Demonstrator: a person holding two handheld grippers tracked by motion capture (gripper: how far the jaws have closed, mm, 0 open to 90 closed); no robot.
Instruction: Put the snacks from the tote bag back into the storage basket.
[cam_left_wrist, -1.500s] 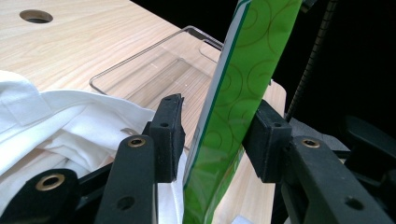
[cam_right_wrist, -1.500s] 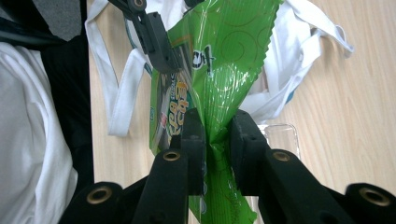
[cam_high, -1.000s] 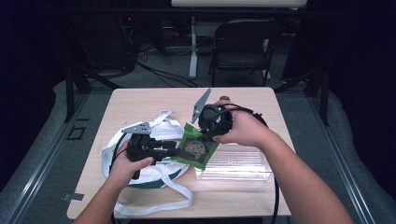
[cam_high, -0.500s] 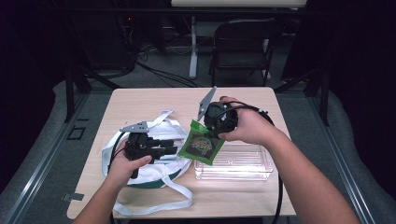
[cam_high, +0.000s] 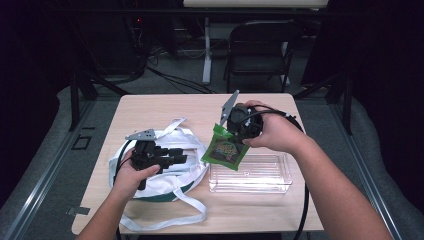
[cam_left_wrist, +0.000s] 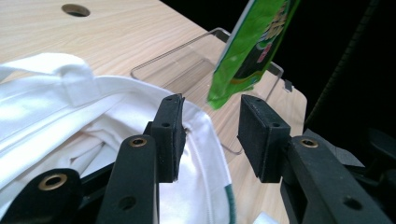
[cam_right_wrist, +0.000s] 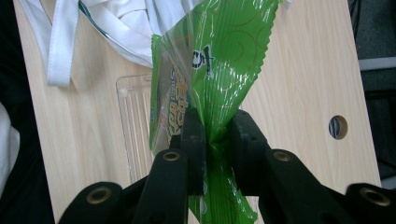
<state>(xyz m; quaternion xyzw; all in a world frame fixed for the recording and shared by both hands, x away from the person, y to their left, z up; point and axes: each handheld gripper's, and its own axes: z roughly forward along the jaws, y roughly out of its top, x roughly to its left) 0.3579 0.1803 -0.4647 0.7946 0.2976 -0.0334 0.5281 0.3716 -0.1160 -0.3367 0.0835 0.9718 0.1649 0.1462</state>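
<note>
A green snack packet (cam_high: 225, 151) hangs by its top edge from my right gripper (cam_high: 223, 134), which is shut on it above the left end of a clear plastic tray (cam_high: 260, 175). In the right gripper view the packet (cam_right_wrist: 210, 60) is pinched between the pads of my right gripper (cam_right_wrist: 215, 135), with the tray (cam_right_wrist: 133, 121) below. My left gripper (cam_high: 172, 156) hovers over a white cloth bag (cam_high: 165, 175) with a green base. In the left gripper view the left gripper (cam_left_wrist: 212, 128) is open, one pad (cam_left_wrist: 170, 135) against the bag's rim (cam_left_wrist: 56, 112), the packet (cam_left_wrist: 252, 42) beyond.
The wooden table (cam_high: 165, 107) has a round hole (cam_right_wrist: 337, 127) near one side. The bag's white straps (cam_high: 170, 220) loop toward the front edge. A folding chair (cam_high: 260, 45) stands behind the table. A black cable (cam_high: 302, 210) trails along my right forearm.
The packet, which rested lower against the bag's edge, now hangs freer over the tray's left end. Both hands have barely moved.
</note>
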